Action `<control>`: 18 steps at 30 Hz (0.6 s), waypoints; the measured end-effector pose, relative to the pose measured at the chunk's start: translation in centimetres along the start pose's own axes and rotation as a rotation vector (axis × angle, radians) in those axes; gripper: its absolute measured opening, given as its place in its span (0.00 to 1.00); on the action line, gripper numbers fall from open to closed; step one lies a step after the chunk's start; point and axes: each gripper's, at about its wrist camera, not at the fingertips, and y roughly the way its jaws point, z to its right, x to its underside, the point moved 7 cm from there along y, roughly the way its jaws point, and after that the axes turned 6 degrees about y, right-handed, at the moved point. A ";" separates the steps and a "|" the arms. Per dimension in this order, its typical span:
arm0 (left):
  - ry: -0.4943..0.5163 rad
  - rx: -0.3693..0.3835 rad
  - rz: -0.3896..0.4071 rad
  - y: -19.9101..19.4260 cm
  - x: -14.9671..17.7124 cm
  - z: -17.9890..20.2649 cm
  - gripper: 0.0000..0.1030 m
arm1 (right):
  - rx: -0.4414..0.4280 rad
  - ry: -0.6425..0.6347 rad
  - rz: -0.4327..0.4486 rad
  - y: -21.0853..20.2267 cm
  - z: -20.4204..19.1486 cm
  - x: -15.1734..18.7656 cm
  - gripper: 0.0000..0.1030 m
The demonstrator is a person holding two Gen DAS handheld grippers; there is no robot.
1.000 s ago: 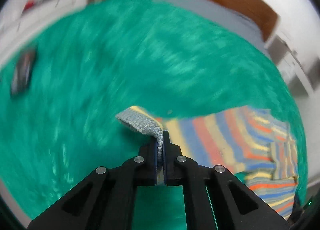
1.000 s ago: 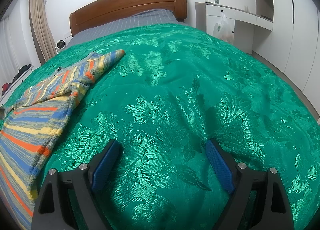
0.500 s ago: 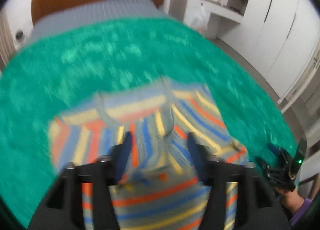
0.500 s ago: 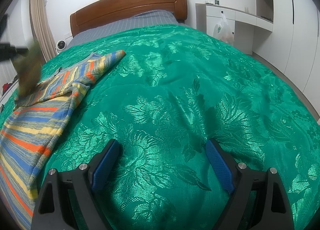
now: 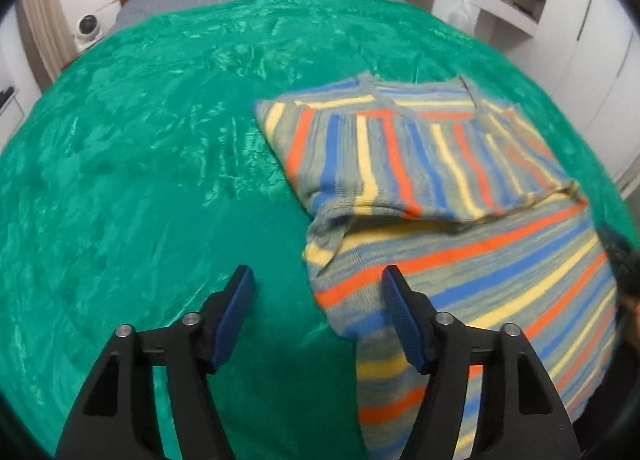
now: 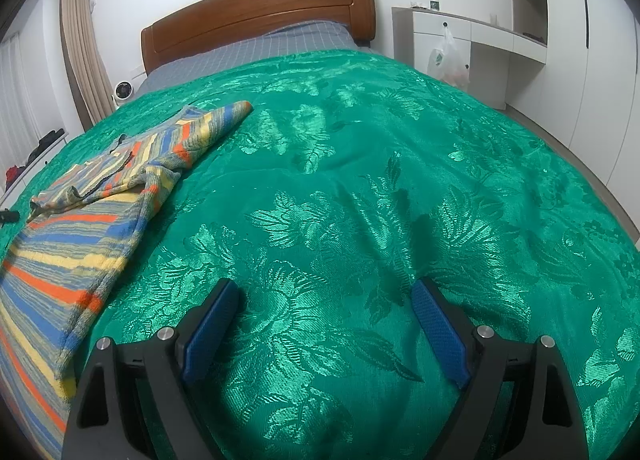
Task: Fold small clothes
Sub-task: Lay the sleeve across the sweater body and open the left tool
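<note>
A striped knitted sweater (image 5: 440,164) in blue, orange, yellow and grey lies on the green bedspread (image 5: 140,180). Its upper part and a sleeve are folded over the body. My left gripper (image 5: 317,274) hovers open over the sweater's left edge. Its right finger is above the knit, its left finger above bare bedspread, and nothing is held between them. In the right wrist view the same sweater (image 6: 100,200) lies at the far left. My right gripper (image 6: 324,288) stands wide open over bare bedspread (image 6: 400,180), well to the right of the sweater.
A wooden headboard (image 6: 260,16) and a grey checked sheet (image 6: 280,44) are at the far end of the bed. White cabinets and a desk (image 6: 480,32) with a hanging plastic bag (image 6: 446,60) stand on the right. A small white device (image 6: 122,92) and curtains (image 6: 84,52) are on the left.
My left gripper has let go of the sweater cuff, opened, and swung across to the sweater's left edge. The sleeve now lies folded over the body. The right gripper has not moved.
</note>
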 end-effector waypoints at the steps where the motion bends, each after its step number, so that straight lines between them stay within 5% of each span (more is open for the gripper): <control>1: -0.002 -0.006 0.007 0.2 -0.1 0.1 0.56 | 0.001 -0.001 0.000 0.0 0.0 0.0 0.86; 2: -0.011 -0.021 0.026 0.8 -0.6 0.2 0.51 | 0.003 -0.003 -0.001 0.1 -0.1 0.0 0.86; 4: -0.037 -0.059 0.061 1.7 -1.4 0.1 0.06 | 0.004 -0.005 -0.001 0.1 -0.1 0.0 0.86; 6: -0.113 -0.066 0.051 2.6 -0.2 -0.7 0.04 | 0.003 -0.004 -0.002 0.1 -0.1 0.0 0.86; 18: -0.154 -0.093 0.055 1.7 2.0 -1.2 0.11 | 0.003 -0.006 -0.002 0.1 -0.3 0.0 0.86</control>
